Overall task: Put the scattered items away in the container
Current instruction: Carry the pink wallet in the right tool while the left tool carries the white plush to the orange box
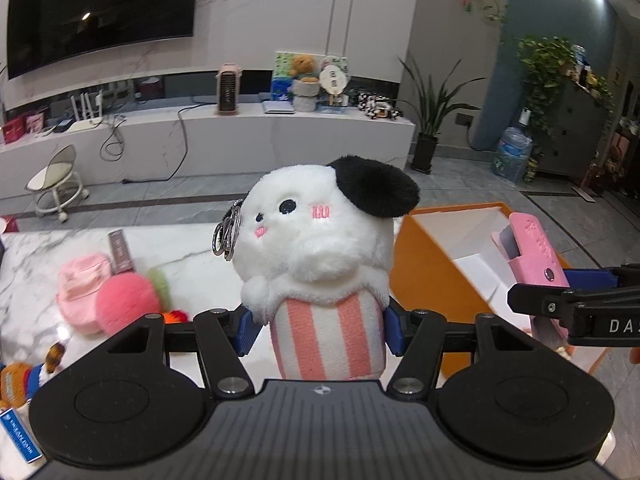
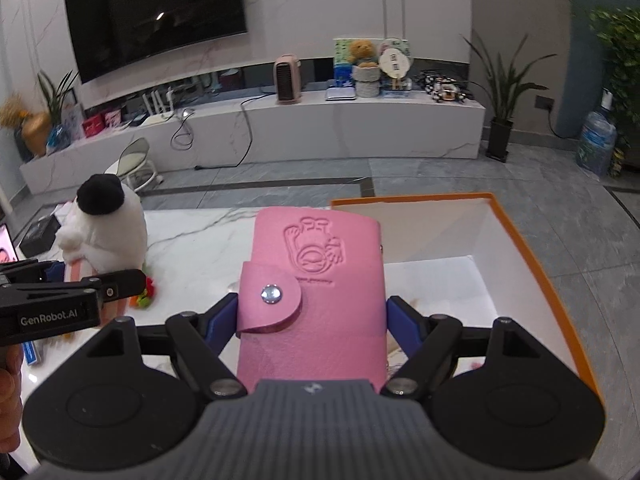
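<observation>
My left gripper (image 1: 320, 330) is shut on a white plush toy (image 1: 320, 248) with a black ear and pink-striped base, held upright above the marble table (image 1: 192, 264). My right gripper (image 2: 312, 320) is shut on a pink snap wallet (image 2: 316, 280), held upright just left of the open orange box (image 2: 520, 240) with a white inside. In the left wrist view the box (image 1: 424, 264) is to the right, with the wallet (image 1: 536, 252) over it. The plush toy (image 2: 108, 232) shows at the left in the right wrist view.
On the table at the left lie a pink pouch (image 1: 80, 284), a pink fluffy toy (image 1: 128, 300), a small brown packet (image 1: 120, 250), a small orange plush (image 1: 20, 376) and a blue-white card (image 1: 18, 436). A small colourful toy (image 2: 146, 292) lies below the left gripper.
</observation>
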The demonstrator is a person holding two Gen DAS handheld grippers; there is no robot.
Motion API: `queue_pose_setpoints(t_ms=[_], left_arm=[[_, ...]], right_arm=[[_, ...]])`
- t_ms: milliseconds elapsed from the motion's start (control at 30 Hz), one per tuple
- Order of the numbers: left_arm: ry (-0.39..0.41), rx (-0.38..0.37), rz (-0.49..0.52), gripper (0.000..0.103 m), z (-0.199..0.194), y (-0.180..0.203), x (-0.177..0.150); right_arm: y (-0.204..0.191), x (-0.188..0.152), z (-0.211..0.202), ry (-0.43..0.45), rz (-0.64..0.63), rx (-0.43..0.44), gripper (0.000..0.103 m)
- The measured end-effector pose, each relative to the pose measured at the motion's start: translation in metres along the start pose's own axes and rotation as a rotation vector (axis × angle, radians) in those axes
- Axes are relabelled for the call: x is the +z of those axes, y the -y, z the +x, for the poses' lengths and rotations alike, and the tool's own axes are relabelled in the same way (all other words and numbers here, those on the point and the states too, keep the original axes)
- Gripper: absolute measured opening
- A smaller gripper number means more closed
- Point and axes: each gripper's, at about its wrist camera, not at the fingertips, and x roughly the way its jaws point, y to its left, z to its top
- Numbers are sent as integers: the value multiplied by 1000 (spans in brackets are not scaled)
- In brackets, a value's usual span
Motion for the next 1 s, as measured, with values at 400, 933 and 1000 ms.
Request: queue_pose_setpoints(t_ms=[400,933,1000], left_arm=[[17,-84,67,69,15,57,20],[-1,-189,130,69,46,126,28],[-10,-193,132,69,51,129,27]], right_arm=[[45,-2,-17,45,80,-117,80],[90,-11,-4,12,153,-192,80],[93,-12,-2,7,157,-201,80]])
